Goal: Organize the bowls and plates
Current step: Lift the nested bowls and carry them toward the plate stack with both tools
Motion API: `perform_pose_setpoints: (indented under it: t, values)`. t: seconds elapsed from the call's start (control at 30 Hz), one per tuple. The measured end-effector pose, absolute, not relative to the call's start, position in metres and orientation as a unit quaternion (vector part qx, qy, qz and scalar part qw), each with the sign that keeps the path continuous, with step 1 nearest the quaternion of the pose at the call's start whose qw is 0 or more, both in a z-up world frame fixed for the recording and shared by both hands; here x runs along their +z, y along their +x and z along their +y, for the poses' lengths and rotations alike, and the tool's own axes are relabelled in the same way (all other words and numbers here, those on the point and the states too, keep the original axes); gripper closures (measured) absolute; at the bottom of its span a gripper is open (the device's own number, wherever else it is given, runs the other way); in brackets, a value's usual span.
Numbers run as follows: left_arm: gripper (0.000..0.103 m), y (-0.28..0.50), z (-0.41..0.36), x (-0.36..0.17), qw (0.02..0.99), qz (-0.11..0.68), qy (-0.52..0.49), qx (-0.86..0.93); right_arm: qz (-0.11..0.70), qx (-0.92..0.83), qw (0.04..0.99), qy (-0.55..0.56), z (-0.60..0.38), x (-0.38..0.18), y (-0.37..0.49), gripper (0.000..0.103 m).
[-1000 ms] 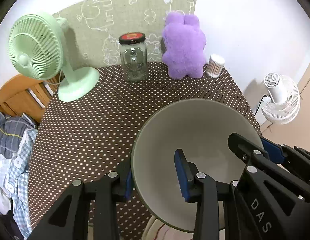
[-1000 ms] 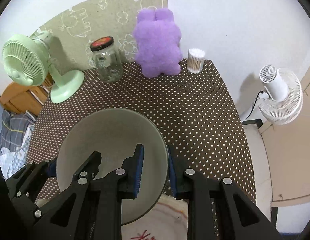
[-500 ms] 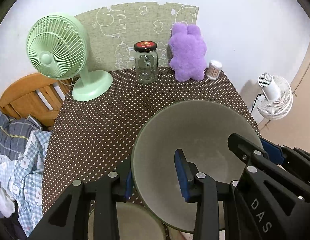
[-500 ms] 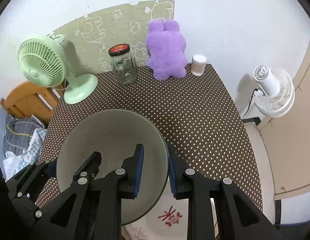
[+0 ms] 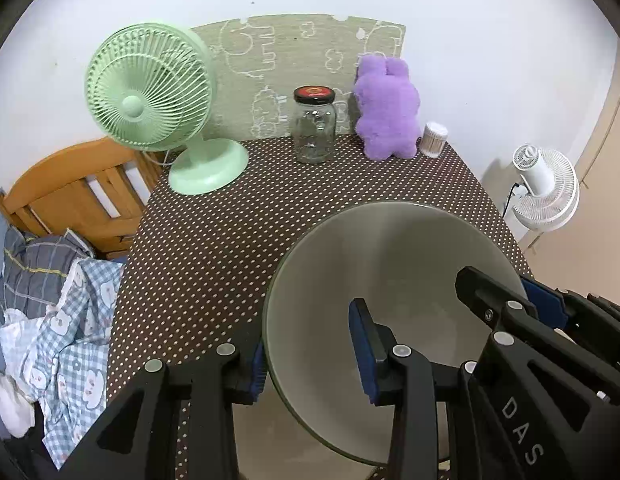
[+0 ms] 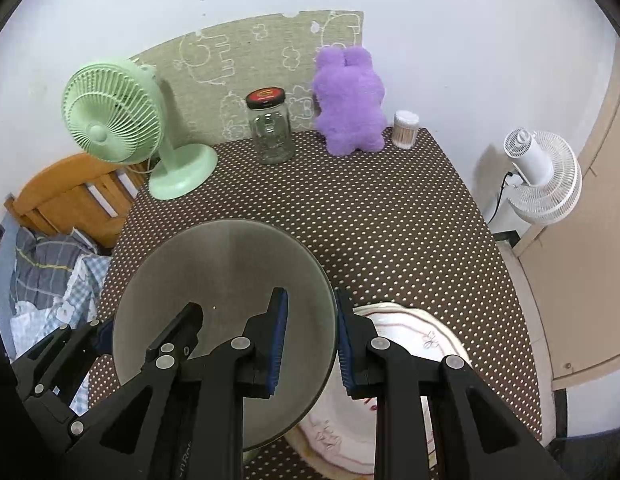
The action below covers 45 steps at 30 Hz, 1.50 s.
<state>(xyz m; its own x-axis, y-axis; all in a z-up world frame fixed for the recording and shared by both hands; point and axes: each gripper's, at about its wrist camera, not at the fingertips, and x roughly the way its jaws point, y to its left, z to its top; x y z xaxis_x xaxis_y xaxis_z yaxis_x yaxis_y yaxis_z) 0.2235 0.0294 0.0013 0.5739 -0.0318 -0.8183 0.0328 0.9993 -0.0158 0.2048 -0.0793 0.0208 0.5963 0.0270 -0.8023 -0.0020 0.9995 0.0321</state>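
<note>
A: Held where? Large pale grey-green ceramic bowl (image 5: pixel 394 280) up off the brown polka-dot worktop (image 5: pixel 238 240), carried between both tools.

B: Grip? Left gripper (image 5: pixel 310 356) with jaws narrowed onto the bowl's left rim, one pad outside, one inside. Right gripper (image 6: pixel 310 340) clamped likewise on the right rim.

A: Step in hand? Probably the carry: bowl lifted, not yet set down. White plate with red pattern (image 6: pixel 414 340) near and right, partly under the bowl.

B: Next? Likely levelling the bowl over that plate, lowering both sides together, then easing the jaws apart only once seated.

A: Clearances? Glass jar with black lid (image 6: pixel 270 128), purple plush rabbit (image 6: pixel 350 104) and green desk fan (image 6: pixel 122 120) far back, well apart.
</note>
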Motion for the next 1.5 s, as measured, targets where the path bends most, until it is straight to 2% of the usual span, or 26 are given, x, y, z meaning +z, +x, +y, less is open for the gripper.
perform_pose_setpoints:
  t: [0.57, 1.5]
  values:
    - [0.067, 0.203, 0.064, -0.028, 0.874, 0.486, -0.011, -0.013, 0.475, 0.014, 0.880, 0.005, -0.041, -0.007, 0.184, 0.076]
    - [0.067, 0.191, 0.080, -0.075, 0.845, 0.535, -0.013, -0.015, 0.529, 0.012, 0.848, -0.003, -0.020, -0.062, 0.174, 0.076]
